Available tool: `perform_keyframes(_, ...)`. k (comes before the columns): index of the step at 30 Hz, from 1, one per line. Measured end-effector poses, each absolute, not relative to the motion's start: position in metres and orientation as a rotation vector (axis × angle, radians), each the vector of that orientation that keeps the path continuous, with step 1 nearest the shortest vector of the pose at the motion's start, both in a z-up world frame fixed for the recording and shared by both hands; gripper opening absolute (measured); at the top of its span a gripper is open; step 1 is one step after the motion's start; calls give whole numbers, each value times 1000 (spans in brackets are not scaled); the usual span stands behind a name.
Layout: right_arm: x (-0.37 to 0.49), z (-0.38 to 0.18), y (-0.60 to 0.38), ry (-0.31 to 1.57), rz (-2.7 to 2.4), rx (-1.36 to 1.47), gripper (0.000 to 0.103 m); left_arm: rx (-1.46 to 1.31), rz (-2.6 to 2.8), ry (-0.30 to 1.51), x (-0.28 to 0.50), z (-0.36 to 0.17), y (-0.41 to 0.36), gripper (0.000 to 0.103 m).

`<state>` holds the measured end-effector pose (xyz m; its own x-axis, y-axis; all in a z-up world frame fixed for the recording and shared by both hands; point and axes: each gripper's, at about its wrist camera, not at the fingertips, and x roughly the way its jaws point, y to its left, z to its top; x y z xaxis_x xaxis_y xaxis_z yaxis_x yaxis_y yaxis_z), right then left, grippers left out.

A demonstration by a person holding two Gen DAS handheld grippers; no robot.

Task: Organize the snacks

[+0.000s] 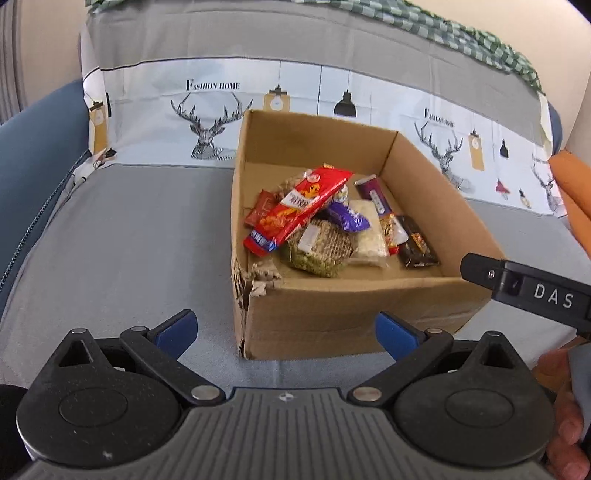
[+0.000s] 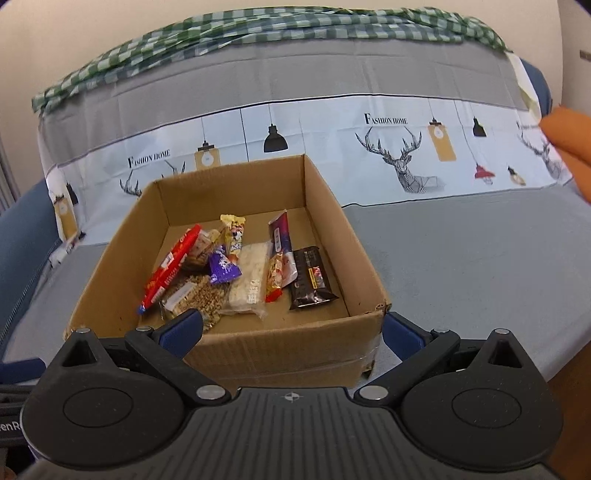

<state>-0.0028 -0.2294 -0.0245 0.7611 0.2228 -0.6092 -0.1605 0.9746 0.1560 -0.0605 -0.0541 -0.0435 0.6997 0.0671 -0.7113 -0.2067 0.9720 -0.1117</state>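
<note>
Setting: you're over a sofa seat draped in a grey cover, its printed band of deer heads and lamps running along the backrest.
Snacks: all the packets in view sit inside the cardboard box, bunched toward its left and middle.
Top of the heap: the long red packet leans across the others, so it looks the easiest to lift.
Underneath: a round seeded cake, a purple wrapper and a pale rice bar touch one another.
Off to the side: the dark brown bar lies flat by the right wall, just clear of the pile.
Stage: nothing lies loose on the seat, which fits a finished gathering or a box waiting to be sorted; I can't tell which.
Left tongs: spread wide, holding nothing, hanging before the box's torn near corner.
Right tongs: also wide and empty, straddling the near wall, so both your tools face the load.
Background: a green checked cloth lies along the backrest top.
</note>
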Motion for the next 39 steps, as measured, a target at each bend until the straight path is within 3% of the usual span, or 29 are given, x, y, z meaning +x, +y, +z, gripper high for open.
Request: perform_keyframes(39,-14,-21,-214,639,260,48,102,-202,156,752,-66,-40,-42,102)
